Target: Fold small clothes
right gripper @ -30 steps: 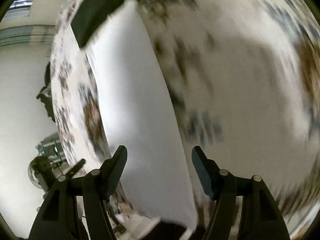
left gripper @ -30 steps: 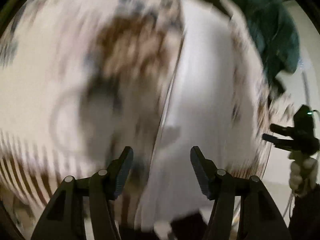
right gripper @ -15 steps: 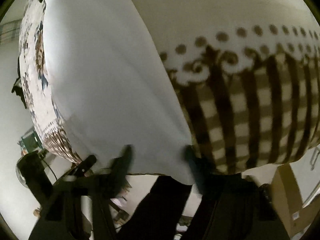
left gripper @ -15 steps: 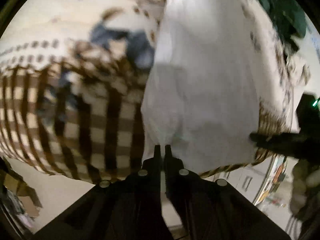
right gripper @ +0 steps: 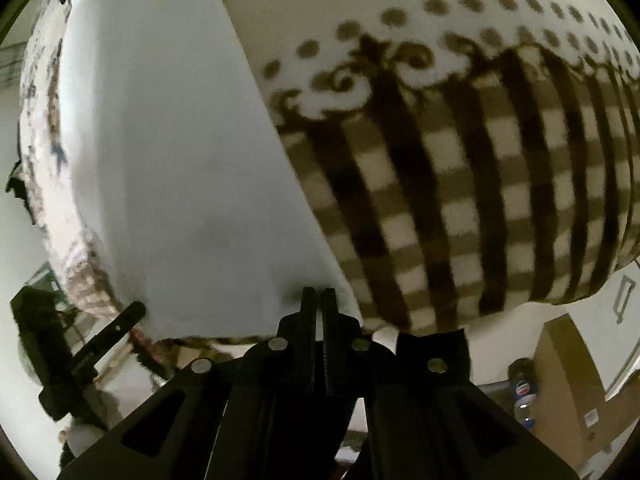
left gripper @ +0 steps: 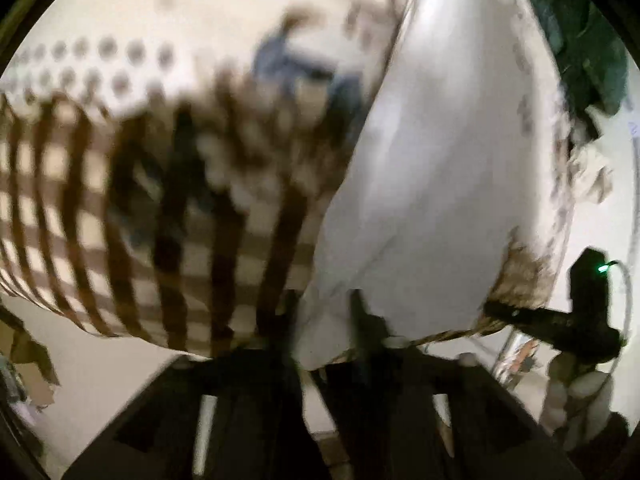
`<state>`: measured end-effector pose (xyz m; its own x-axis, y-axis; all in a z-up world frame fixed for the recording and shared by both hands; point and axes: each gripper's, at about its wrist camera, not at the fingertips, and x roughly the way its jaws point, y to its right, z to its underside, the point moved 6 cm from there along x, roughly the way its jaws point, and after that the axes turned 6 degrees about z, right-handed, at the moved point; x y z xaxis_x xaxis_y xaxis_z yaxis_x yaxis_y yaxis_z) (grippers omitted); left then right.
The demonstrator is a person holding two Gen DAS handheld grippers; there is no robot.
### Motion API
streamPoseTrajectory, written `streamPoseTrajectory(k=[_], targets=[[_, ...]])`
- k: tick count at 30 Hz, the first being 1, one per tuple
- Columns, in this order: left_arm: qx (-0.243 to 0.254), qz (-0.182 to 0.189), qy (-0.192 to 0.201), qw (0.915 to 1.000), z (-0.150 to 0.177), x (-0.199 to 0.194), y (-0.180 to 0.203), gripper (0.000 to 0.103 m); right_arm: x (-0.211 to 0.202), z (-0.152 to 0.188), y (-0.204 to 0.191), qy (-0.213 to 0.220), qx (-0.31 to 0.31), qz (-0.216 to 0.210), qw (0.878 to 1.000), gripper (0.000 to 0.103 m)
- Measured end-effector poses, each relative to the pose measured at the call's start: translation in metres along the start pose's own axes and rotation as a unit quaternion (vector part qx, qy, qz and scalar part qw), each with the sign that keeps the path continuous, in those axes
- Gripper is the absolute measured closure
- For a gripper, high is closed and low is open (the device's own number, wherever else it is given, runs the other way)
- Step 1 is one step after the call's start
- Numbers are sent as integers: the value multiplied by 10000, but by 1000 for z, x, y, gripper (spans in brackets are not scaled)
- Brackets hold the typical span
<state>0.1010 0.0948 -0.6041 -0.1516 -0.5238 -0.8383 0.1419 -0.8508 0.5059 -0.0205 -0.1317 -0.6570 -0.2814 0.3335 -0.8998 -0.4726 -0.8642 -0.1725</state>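
The right wrist view shows the right claw (right gripper: pixel 319 300) pinched tight on the white cloth's (right gripper: pixel 160 160) near edge at 6 o'clock, over the checked tabletop (right gripper: pixel 460 200). In the left wrist view, blur hides the left claw (left gripper: pixel 324 312); I cannot tell its grip, though the cloth (left gripper: pixel 440 180) hangs at 1 o'clock.

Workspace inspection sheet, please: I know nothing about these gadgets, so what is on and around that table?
Surface: checked tablecloth, brown checks below a dotted border.
Job's things: white garment spread on the cloth, reaching the near edge.
Clutter: dark green cloth at the far side.
Grippers: right tongs shut on the white garment's near edge; left tongs blurred, seemingly apart around that same edge.
Cables: one cable looping beside the right tongs' handle.
Surroundings: cardboard box, bottle, pale walls.
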Motion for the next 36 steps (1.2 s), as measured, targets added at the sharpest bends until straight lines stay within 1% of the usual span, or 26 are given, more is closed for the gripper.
streamPoseTrajectory(k=[2,3,4,5,6,7,9,10,12,13,15,16,18,19,22,24,25,27,29,30,31,32,33,34,35,36], targets=[[129,211,284,9993,-19,-26,15,26,-17,-1,-5,0,-13,-213,9998,98],[185,280,436,9985,-29,-36,23,25,-30,-5,-9,84,-75,-280,9995,84],[235,333,632,9972,-48,-49,33,25,-41,-9,-9,175,-131,-270,9994,68],[288,355,752,9961,-62,-55,41,24,-54,-17,-15,308,-200,-291,9989,37],[397,387,897,9944,-85,-63,54,24,-70,-26,-24,459,-268,-375,9979,24],[473,409,1024,9928,-104,-67,63,24,-83,-35,-26,550,-322,-449,9970,24],[572,515,1298,9885,-146,-76,77,24,-110,-59,-43,768,-447,-559,9945,24],[585,608,1468,9856,-178,-82,83,24,-123,-74,-51,898,-482,-598,9930,24],[589,709,1622,9824,-218,-84,94,24,-152,-111,-66,1158,-577,-686,9892,24],[556,771,1690,9810,-247,-83,102,24,-165,-131,-68,1264,-616,-686,9877,24],[500,891,1727,9797,-288,-78,106,24,-189,-171,-79,1517,-777,-639,9833,24],[502,887,1751,9793,-315,-72,109,24,-198,-193,-87,1615,-862,-613,9812,24],[532,868,1706,9801,-350,-59,116,24,-211,-240,-103,1770,-979,-603,9775,24],[513,854,1655,9812,-374,-50,116,24,-215,-258,-110,1789,-1005,-621,9767,24],[462,916,1470,9838,-416,-23,114,24,-223,-329,-133,1810,-1109,-838,9736,24],[452,926,1397,9848,-433,-8,115,24,-224,-361,-139,1834,-1162,-871,9722,24],[459,957,1361,9850,-440,0,116,24,-221,-378,-146,1810,-1159,-908,9724,24],[576,885,1375,9849,-448,9,122,24,-214,-407,-158,1728,-1151,-1068,9724,24],[923,826,1517,9806,-450,12,135,25,-205,-436,-171,1622,-1173,-1191,9725,24],[1054,802,1554,9789,-450,14,141,26,-199,-450,-177,1528,-1191,-1184,9739,24],[1232,764,1611,9762,-451,17,149,32,-193,-460,-182,1467,-1194,-1185,9748,24],[1351,717,1662,9742,-451,18,153,69,-184,-468,-186,1379,-1193,-1193,9760,24],[1413,686,1637,9739,-452,20,154,96,-177,-477,-190,1276,-1176,-1241,9770,24],[1428,746,1559,9745,-453,24,155,97,-173,-483,-194,1229,-1156,-1332,9766,24],[1480,759,1596,9731,-453,24,156,97,-170,-484,-197,1244,-1184,-1417,9749,28],[1607,665,1680,9703,-450,22,157,97,-173,-487,-201,1364,-1234,-1521,9711,52]])
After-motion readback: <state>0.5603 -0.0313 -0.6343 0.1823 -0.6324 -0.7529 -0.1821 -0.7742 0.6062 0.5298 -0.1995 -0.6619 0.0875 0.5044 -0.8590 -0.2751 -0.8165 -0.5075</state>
